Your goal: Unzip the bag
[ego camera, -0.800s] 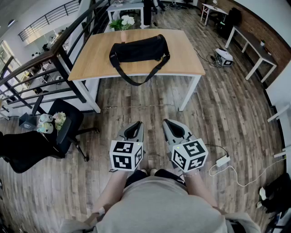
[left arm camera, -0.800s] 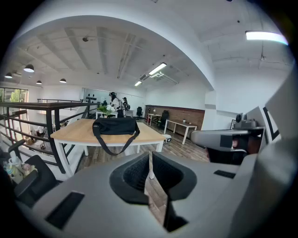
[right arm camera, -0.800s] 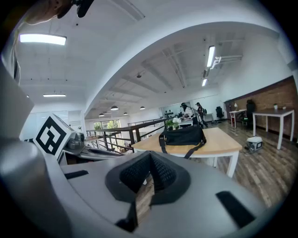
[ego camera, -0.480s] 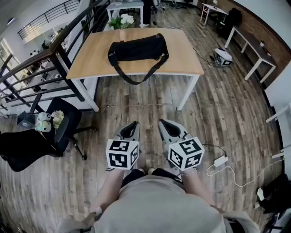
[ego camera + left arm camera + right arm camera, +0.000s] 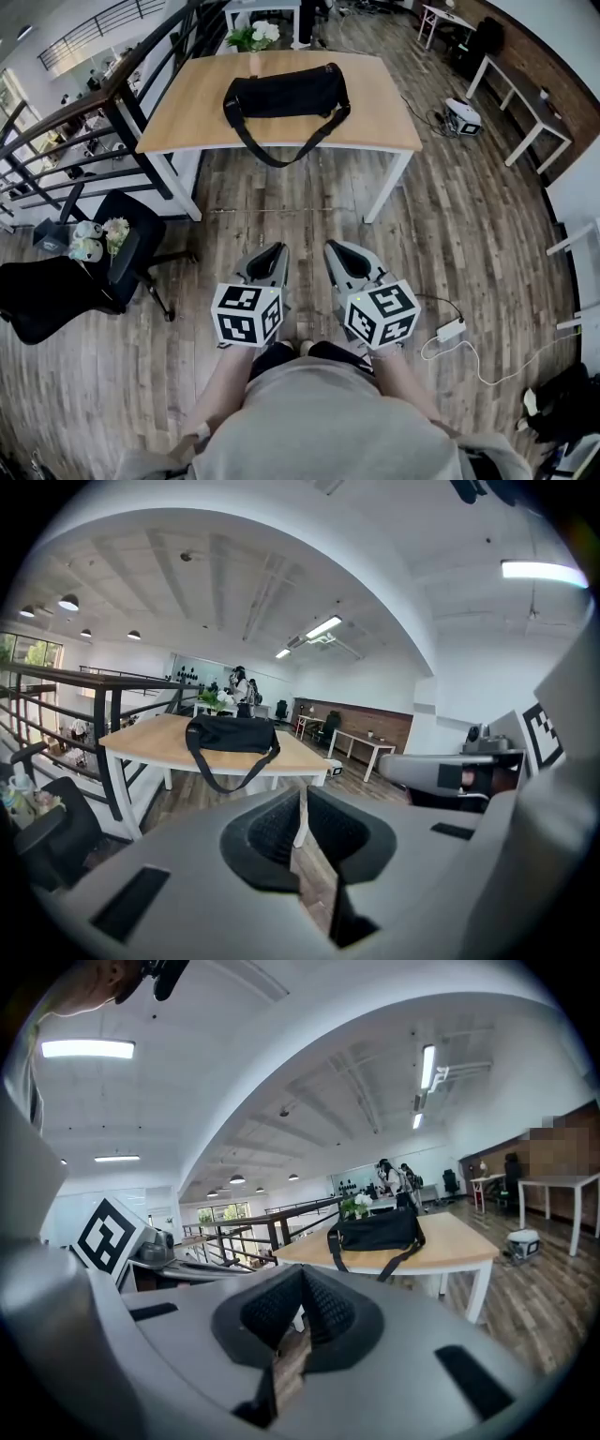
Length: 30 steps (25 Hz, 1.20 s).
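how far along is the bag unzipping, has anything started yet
Done: nothing that shows. The bag lies on the table with its strap hanging over the front edge; its zip is too small to make out. In hand: nothing. The left gripper, jaws barely apart, and the right gripper, jaws shut, are both empty and well short of the table. Left: reach the bag, grip the zip, pull it open.

Plank floor [image 5: 469, 234], wooden table [image 5: 192, 103], black railing [image 5: 112, 89].
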### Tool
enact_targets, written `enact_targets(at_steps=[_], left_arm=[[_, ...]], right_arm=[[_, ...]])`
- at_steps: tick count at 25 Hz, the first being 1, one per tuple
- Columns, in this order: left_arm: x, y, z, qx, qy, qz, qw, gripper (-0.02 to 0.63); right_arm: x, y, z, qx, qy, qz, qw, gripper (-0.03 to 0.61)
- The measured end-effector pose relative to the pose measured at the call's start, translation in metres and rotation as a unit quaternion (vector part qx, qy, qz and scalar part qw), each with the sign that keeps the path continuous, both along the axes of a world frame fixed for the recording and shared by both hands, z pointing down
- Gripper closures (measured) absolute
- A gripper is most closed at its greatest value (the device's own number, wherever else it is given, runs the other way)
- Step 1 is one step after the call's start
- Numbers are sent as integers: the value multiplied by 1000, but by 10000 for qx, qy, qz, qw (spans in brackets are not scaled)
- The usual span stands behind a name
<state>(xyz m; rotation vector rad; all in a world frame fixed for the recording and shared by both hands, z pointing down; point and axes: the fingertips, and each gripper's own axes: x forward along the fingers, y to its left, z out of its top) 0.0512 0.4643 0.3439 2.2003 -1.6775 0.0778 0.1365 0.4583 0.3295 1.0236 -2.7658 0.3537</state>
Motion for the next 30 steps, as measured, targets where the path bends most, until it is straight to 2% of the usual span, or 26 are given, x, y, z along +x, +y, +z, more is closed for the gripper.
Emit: enact_targets(at_steps=[8, 11, 13, 16, 19, 30], left_arm=[[12, -1, 6, -23, -33, 25, 10000, 574], [15, -2, 9, -52, -14, -94, 9999, 574], [18, -1, 12, -82, -8, -162, 9998, 572], [26, 0, 15, -106, -20, -173, 9998, 571], [33, 0, 16, -121, 30, -191, 9997, 497], [47, -19, 30, -394, -116, -27, 9992, 491]], right_arm=[[24, -6, 13, -126, 110, 233, 9996, 571], [33, -8, 17, -167, 113, 235, 9995, 568], [38, -8, 21, -206, 108, 213, 9995, 522], [45, -9, 25, -211, 93, 198, 9995, 517], [50, -10, 29, -247, 136, 147, 9995, 483], [59, -31, 38, -316, 255, 158, 9991, 448]])
